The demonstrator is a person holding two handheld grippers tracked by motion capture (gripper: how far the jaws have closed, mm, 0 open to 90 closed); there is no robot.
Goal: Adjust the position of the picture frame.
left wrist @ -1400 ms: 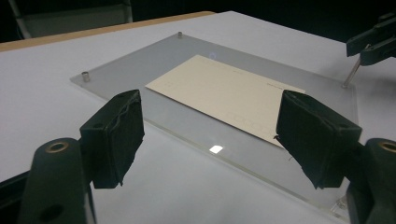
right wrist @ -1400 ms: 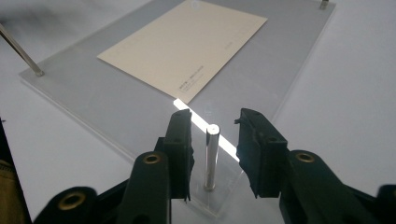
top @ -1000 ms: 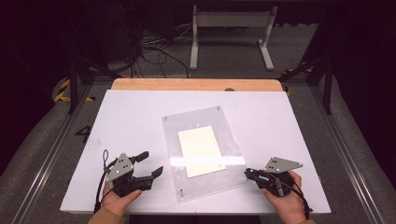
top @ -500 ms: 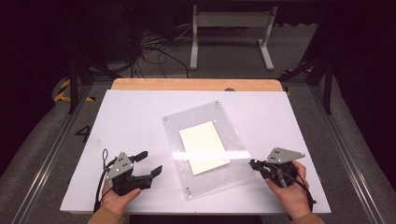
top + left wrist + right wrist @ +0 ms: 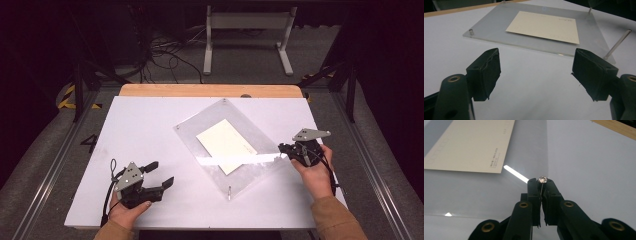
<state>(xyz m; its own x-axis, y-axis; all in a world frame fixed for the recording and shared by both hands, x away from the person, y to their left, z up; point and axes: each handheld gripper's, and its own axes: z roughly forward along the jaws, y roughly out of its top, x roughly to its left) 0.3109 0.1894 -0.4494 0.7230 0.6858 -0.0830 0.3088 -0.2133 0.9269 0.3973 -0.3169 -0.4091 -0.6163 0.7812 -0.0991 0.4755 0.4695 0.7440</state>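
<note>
A clear acrylic plate [image 5: 200,126] lies turned at an angle in the middle of the white table [image 5: 150,120], with a cream card [image 5: 227,145] on it. My right gripper [image 5: 285,148] is at the plate's right corner. In the right gripper view the right gripper [image 5: 541,182] is shut on a round-headed metal stud [image 5: 542,179] at the plate's [image 5: 529,145] edge, near the card [image 5: 466,147]. My left gripper [image 5: 162,172] rests open on the table, left of the plate. Its jaws [image 5: 535,70] stand wide with nothing between them, facing the plate [image 5: 489,27] and card [image 5: 544,26].
Metal studs stick up at the plate's corners: a tall one [image 5: 617,45], a short one [image 5: 470,31], and the near one [image 5: 229,192]. A wooden strip [image 5: 210,90] runs along the table's far edge. Metal rails flank the table. Bare table surface lies at the far left.
My right gripper has moved right and away from the person, dragging the plate's corner with it. The plate and card have turned counterclockwise. The left gripper has stayed put.
</note>
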